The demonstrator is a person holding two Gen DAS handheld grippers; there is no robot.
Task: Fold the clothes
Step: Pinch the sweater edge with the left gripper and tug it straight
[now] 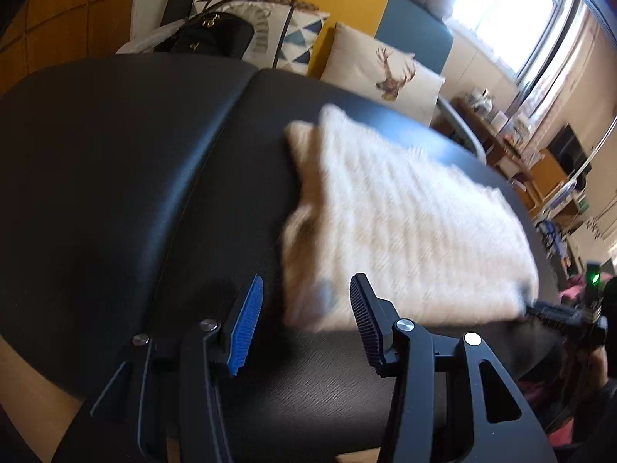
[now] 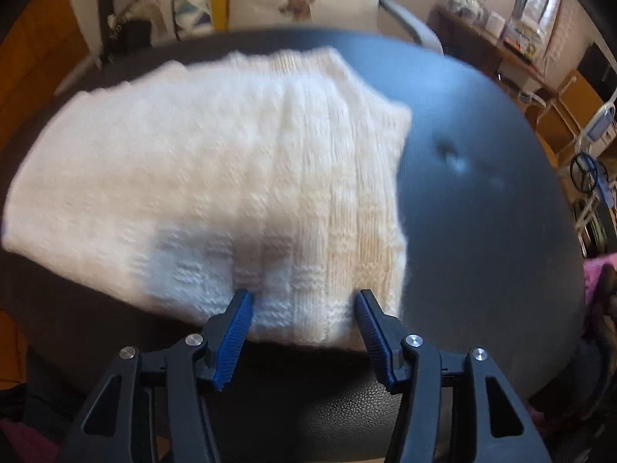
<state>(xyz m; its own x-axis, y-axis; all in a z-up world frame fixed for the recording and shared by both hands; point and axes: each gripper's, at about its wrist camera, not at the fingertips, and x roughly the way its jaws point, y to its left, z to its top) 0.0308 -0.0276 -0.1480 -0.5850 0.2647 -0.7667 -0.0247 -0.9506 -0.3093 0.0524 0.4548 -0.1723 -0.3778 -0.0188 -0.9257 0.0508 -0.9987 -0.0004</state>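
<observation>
The sweater (image 2: 216, 177), cream, thick and ribbed in a chunky knit, lies folded into a rough rectangle on the smooth black padded worktop (image 2: 482, 200). Both claws are spread and pinch nothing: the right claw (image 2: 304, 305) straddles the near hem, while the left claw (image 1: 306, 297) hovers at the near left corner. A likely slip: the ridged pads may catch only the top layer, so the soft, springy bulk unfolds or slides on the slick surface.
</observation>
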